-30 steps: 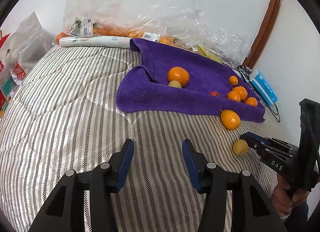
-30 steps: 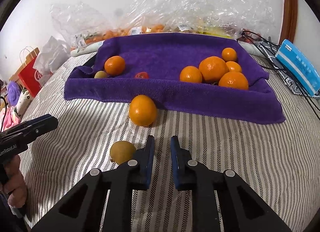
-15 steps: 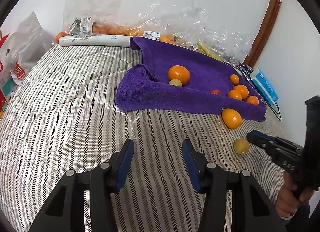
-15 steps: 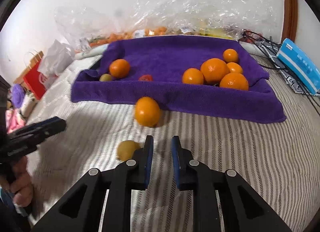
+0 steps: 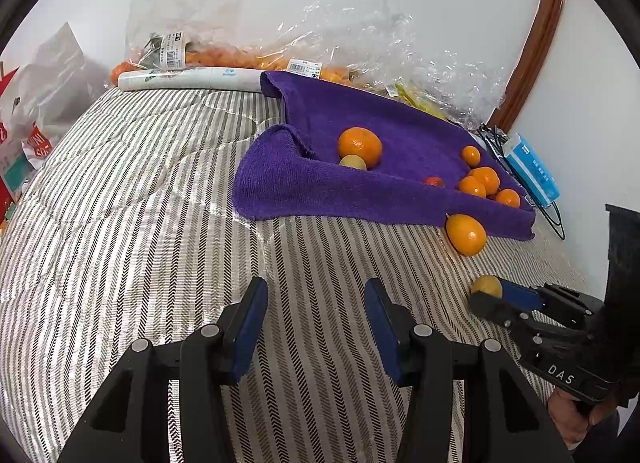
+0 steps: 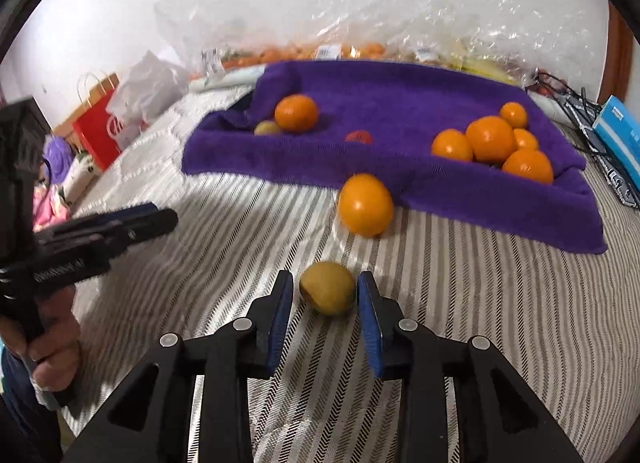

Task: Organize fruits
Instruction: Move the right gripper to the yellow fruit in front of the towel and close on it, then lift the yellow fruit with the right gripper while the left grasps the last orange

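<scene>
Right gripper lined up on stray yellow-green fruit; pick not yet made.

Since a second ago the right gripper (image 6: pixel 323 297) has swung across from beside the yellow-green fruit (image 6: pixel 328 293) to straddle it; jaws are opening, pads clear of the skin. Judged ready to close. Fruit lies on the striped bedspread (image 6: pixel 460 283), at 7 o'clock from the loose orange (image 6: pixel 365 205), outside the purple towel (image 6: pixel 392 103). Long axis runs 10-to-4 o'clock. Left gripper (image 5: pixel 316 317) stands apart, empty.
</scene>
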Action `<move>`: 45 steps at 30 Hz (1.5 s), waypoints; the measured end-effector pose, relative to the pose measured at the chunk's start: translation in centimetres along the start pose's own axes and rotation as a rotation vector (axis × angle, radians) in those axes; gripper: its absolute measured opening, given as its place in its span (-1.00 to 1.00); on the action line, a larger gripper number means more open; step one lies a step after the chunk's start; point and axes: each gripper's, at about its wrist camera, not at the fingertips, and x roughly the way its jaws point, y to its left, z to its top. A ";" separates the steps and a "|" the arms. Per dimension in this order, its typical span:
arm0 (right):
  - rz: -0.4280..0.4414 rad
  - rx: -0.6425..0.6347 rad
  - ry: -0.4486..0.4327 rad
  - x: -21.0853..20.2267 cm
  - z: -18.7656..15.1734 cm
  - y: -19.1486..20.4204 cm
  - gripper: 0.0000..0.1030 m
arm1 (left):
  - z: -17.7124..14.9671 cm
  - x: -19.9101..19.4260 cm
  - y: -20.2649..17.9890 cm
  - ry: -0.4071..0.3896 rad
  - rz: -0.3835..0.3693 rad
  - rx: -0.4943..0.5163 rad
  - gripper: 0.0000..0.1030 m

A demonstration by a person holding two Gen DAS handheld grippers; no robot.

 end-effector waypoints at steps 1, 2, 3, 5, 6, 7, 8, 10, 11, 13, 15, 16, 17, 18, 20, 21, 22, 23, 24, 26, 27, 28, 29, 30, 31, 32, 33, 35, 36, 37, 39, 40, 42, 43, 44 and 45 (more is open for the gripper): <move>-0.001 -0.003 -0.008 -0.2 0.0 0.0 -0.45 | 0.0 0.0 0.0 -0.001 0.001 0.002 -0.07; 0.001 -0.002 -0.017 -0.4 0.1 0.0 -0.45 | 0.0 0.0 -0.1 -0.001 0.003 0.004 -0.07; -0.001 0.003 -0.028 -0.7 0.1 -0.1 -0.45 | 0.0 0.0 0.0 -0.001 0.004 0.006 -0.07; -0.002 0.008 -0.048 -1.5 0.2 -0.5 -0.45 | -0.1 0.1 -0.2 0.002 0.002 0.010 -0.07; -0.005 0.010 -0.056 -1.8 0.3 -0.6 -0.45 | -0.2 0.1 -0.3 0.004 0.002 0.015 -0.07; -0.014 0.012 -0.067 -2.2 0.5 -0.8 -0.45 | -0.2 0.1 -0.5 0.004 0.004 0.018 -0.07; -0.028 0.015 -0.078 -2.6 0.6 -1.1 -0.45 | -0.2 0.0 -0.6 0.004 0.004 0.022 -0.07; -0.047 0.018 -0.093 -3.4 0.7 -1.6 -0.45 | -0.2 0.1 -0.9 0.010 0.002 0.027 -0.07; -0.060 0.025 -0.097 -3.8 0.7 -2.0 -0.45 | -0.2 0.2 -1.1 0.016 0.005 0.025 -0.07; -0.087 0.051 -0.092 -4.5 0.7 -3.0 -0.45 | -0.2 0.5 -1.8 0.029 0.004 0.023 -0.07; -0.086 0.072 -0.096 -5.2 0.6 -4.0 -0.45 | -0.2 0.7 -2.6 0.035 -0.016 0.020 -0.07; -0.088 0.084 -0.105 -5.7 0.5 -4.6 -0.45 | -0.2 0.8 -3.2 0.037 -0.028 0.022 -0.07; -0.097 0.093 -0.111 -6.3 0.5 -5.2 -0.45 | -0.1 0.9 -3.7 0.038 -0.032 0.025 -0.07; -0.108 0.098 -0.119 -6.8 0.4 -5.7 -0.45 | 0.0 1.1 -4.6 0.041 -0.032 0.032 -0.07; -0.131 0.103 -0.136 -7.7 0.2 -6.5 -0.45 | 0.2 1.4 -5.8 0.045 -0.034 0.041 -0.07; -0.143 0.106 -0.143 -8.2 0.0 -7.1 -0.45 | 0.4 1.6 -6.7 0.045 -0.037 0.048 -0.07; -0.150 0.108 -0.147 -8.6 -0.1 -7.5 -0.45 | 0.5 1.6 -7.2 0.044 -0.035 0.051 -0.07; -0.159 0.114 -0.153 -9.1 -0.3 -8.1 -0.45 | 0.6 1.8 -7.8 0.043 -0.033 0.054 -0.07; -0.167 0.120 -0.155 -9.3 -0.4 -8.5 -0.45 | 0.8 2.0 -8.5 0.044 -0.033 0.055 -0.07; -0.184 0.138 -0.160 -9.9 -0.8 -9.7 -0.45 | 1.2 2.4 -9.5 0.051 -0.036 0.053 -0.07; -0.189 0.150 -0.162 -10.2 -1.1 -10.3 -0.45 | 1.3 2.6 -9.9 0.055 -0.040 0.051 -0.07; -0.193 0.160 -0.164 -10.4 -1.3 -10.9 -0.45 | 1.4 2.9 -10.4 0.058 -0.042 0.047 -0.07; -0.198 0.167 -0.166 -10.6 -1.4 -11.4 -0.45 | 1.5 3.1 -10.9 0.060 -0.041 0.044 -0.07; -0.203 0.174 -0.170 -10.7 -1.6 -11.8 -0.45 | 1.6 3.4 -11.3 0.061 -0.039 0.042 -0.07; -0.207 0.182 -0.176 -10.9 -1.9 -12.4 -0.45 | 1.6 3.5 -11.6 0.061 -0.037 0.042 -0.07; -0.207 0.188 -0.178 -11.1 -2.1 -12.8 -0.45 | 1.7 3.7 -11.9 0.057 -0.033 0.047 -0.07; -0.208 0.194 -0.178 -11.1 -2.2 -13.2 -0.45 | 1.7 4.0 -12.4 0.051 -0.028 0.058 -0.06; -0.211 0.207 -0.180 -11.1 -2.7 -13.9 -0.45 | 1.8 4.6 -13.1 0.055 -0.013 0.067 -0.03; -0.211 0.211 -0.180 -11.0 -2.9 -14.2 -0.45 | 1.9 5.0 -13.4 0.060 -0.009 0.066 -0.03; -0.212 0.215 -0.179 -10.8 -3.2 -14.6 -0.45 | 1.9 5.4 -13.6 0.067 -0.005 0.061 -0.03; -0.211 0.223 -0.173 -10.4 -3.6 -15.2 -0.45 | 2.1 6.3 -13.9 0.077 0.013 0.046 -0.03; -0.209 0.227 -0.169 -10.2 -3.8 -15.3 -0.45 | 2.2 6.7 -14.0 0.082 0.025 0.035 -0.03; -0.203 0.234 -0.161 -9.8 -4.0 -15.8 -0.45 | 2.3 7.0 -14.2 0.072 0.026 0.011 -0.03; -0.201 0.236 -0.158 -9.7 -4.1 -16.0 -0.45 | 2.4 7.1 -14.3 0.067 0.029 0.008 -0.03; -0.200 0.238 -0.156 -9.6 -4.2 -16.1 -0.45 | 2.6 7.3 -14.6 0.068 0.034 0.008 -0.03; -0.197 0.241 -0.154 -9.4 -4.2 -16.4 -0.45 | 2.7 7.5 -14.8 0.064 0.045 0.011 -0.03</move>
